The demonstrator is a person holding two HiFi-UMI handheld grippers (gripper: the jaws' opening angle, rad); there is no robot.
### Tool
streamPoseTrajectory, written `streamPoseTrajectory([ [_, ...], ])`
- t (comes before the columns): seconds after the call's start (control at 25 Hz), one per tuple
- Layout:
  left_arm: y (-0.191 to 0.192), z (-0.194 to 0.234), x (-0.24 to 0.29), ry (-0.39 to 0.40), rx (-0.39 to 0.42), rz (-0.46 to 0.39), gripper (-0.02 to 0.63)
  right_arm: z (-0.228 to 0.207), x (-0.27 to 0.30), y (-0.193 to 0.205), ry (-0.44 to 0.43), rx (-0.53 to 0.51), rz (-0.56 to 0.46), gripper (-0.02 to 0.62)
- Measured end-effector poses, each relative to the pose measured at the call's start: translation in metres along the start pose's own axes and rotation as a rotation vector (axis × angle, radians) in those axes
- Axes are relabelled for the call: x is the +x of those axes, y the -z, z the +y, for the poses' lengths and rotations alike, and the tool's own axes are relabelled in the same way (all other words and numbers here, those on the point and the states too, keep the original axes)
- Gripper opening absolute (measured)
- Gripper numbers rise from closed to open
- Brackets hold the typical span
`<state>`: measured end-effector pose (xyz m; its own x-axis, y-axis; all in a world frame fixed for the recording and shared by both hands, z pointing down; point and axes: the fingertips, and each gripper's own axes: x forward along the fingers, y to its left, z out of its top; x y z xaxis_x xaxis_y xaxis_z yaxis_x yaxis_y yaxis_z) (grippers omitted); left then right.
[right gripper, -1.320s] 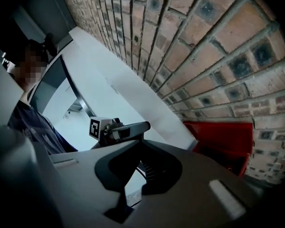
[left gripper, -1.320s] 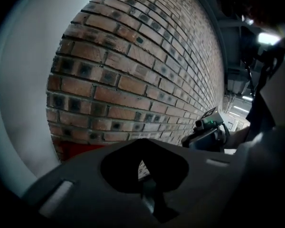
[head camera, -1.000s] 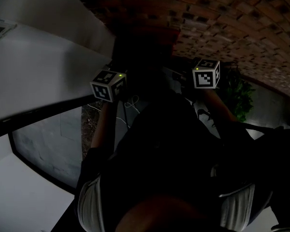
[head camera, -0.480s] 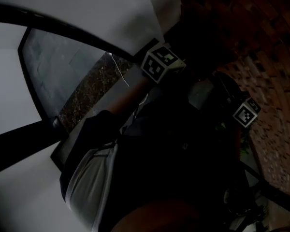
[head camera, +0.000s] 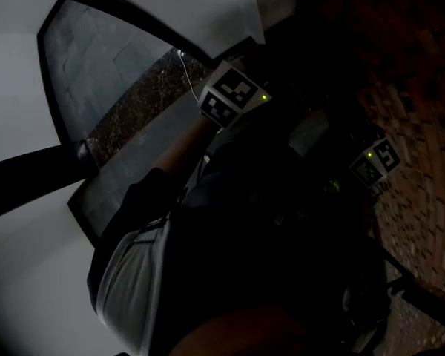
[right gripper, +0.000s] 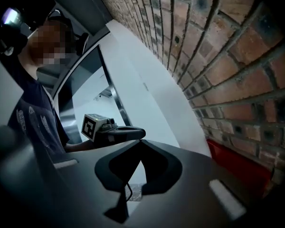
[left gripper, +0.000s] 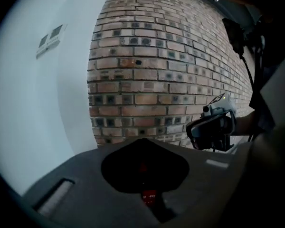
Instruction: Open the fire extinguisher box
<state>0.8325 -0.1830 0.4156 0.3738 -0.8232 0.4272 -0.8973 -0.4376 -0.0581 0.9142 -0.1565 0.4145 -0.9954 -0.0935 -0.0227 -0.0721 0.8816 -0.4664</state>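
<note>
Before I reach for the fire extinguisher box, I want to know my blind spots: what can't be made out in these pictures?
- Red strip, perhaps the box: right gripper view, mostly covered by the body of the right hand-held gripper; no door or handle shows.
- Head view: very dark; the person's body blocks what lies ahead.
- Left gripper view: only brick wall; no box in frame.

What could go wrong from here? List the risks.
1. The head view is dark and shows no box. Only a red edge, perhaps the box, shows low by the brick wall, so a blind reach may scrape the bricks.
2. Both the left tongs and the right tongs are shut and empty; they must open before taking any handle.
</note>
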Motion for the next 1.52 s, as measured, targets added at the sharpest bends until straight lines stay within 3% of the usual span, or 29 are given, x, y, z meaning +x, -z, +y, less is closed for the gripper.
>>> streamPoseTrajectory([
  [0.2,0.009,0.009,-0.029,-0.12,-0.055,-0.022,0.002,0.016,0.006,0.014,-0.076,0.009,0.03,0.001],
  [0.4,0.012,0.014,-0.055,-0.223,-0.061,-0.05,0.002,0.036,0.021,0.025,-0.24,0.075,0.055,0.002],
  [0.72,0.036,0.03,-0.101,-0.357,-0.119,-0.026,0.002,0.052,0.042,0.034,-0.319,0.059,0.1,0.002],
  [1.08,0.043,0.042,-0.118,-0.409,-0.081,-0.025,0.002,0.071,0.062,0.03,-0.437,0.047,0.138,0.002],
  [1.24,0.025,0.11,-0.169,-0.499,-0.022,-0.033,0.002,0.092,0.133,0.005,-0.455,0.031,0.181,0.002],
  [1.4,-0.005,0.235,-0.249,-0.537,-0.138,-0.071,0.002,0.135,0.262,-0.053,-0.475,0.039,0.273,0.002],
  [1.52,-0.015,0.293,-0.29,-0.549,-0.186,-0.08,0.002,0.16,0.33,-0.079,-0.519,0.032,0.307,0.002],
])
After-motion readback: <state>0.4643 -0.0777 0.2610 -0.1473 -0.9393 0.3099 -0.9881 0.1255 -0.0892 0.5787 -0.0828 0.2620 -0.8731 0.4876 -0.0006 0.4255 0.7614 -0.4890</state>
